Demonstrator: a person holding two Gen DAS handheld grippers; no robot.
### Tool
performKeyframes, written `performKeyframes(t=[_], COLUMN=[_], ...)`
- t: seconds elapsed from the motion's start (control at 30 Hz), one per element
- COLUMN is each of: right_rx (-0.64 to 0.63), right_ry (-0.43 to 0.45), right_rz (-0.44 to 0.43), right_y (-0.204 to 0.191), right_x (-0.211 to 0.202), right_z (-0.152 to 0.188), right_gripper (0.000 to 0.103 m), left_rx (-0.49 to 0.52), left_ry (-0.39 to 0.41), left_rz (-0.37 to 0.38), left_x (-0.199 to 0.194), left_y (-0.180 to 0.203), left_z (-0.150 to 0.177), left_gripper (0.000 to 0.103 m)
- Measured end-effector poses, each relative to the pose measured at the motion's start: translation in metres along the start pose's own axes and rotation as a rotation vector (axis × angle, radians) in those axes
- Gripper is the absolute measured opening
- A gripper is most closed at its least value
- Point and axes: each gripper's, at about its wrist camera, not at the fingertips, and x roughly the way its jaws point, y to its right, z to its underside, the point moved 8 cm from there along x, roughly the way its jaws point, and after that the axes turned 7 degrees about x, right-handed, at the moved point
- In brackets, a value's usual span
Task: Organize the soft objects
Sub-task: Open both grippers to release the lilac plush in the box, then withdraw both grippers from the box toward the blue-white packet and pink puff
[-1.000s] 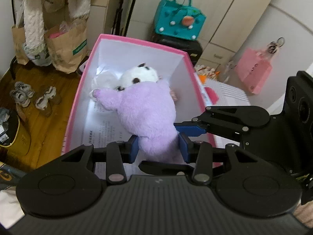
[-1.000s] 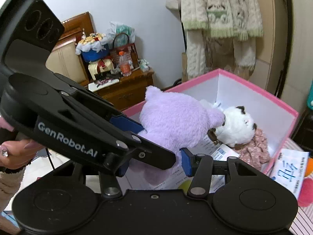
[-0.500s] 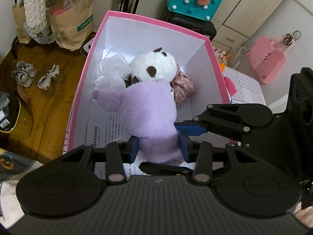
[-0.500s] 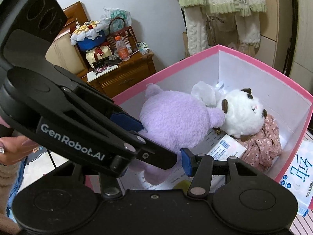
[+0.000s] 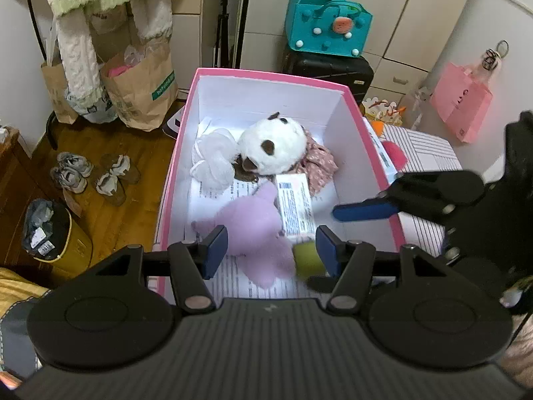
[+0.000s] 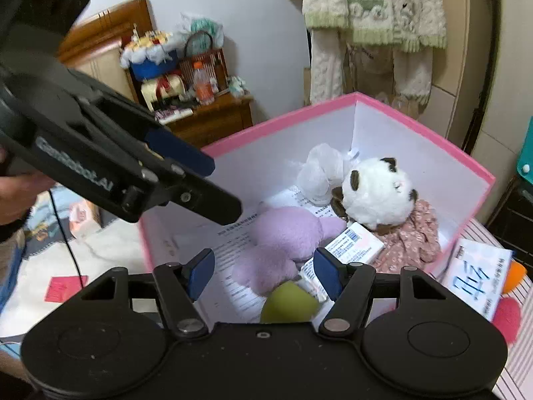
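Observation:
A purple plush toy point(image 5: 253, 230) lies on papers inside the pink box point(image 5: 166, 193), near its front; it also shows in the right wrist view point(image 6: 283, 240). A white panda plush point(image 5: 273, 146) in a floral dress and a white fluffy bundle point(image 5: 213, 156) lie at the back of the box. My left gripper point(image 5: 271, 250) is open and empty above the purple plush. My right gripper point(image 6: 263, 270) is open and empty above the box point(image 6: 416, 126). A green soft item point(image 6: 288, 303) sits just below it.
A white labelled packet point(image 5: 294, 205) lies beside the purple plush. Paper bags point(image 5: 140, 83) and shoes point(image 5: 90, 173) are on the wooden floor to the left. A teal bag point(image 5: 329, 23) sits on a black case behind. A striped surface point(image 5: 423, 153) is to the right.
Both grippers opened and let go of the purple plush. It dropped onto the papers in the box. Both grippers pulled back and up.

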Motion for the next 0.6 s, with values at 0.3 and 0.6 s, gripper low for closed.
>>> performKeyframes(t=[0.3, 0.6], right_rx=[0.046, 0.062], right_ry=[0.090, 0.145], right_rz=[-0.008, 0.071], right_y=[0.001, 0.022], right_x=[-0.095, -0.165], right_z=[0.014, 0.047], right_gripper=[0.071, 0.071], left_rx=[0.091, 0.232], left_ry=[0.050, 0.079], left_rz=[0.022, 0.097], left_x=[-0.051, -0.069], left_y=[0.047, 0.121], left_z=[0.005, 0.009], left_gripper=[0.061, 0.063])
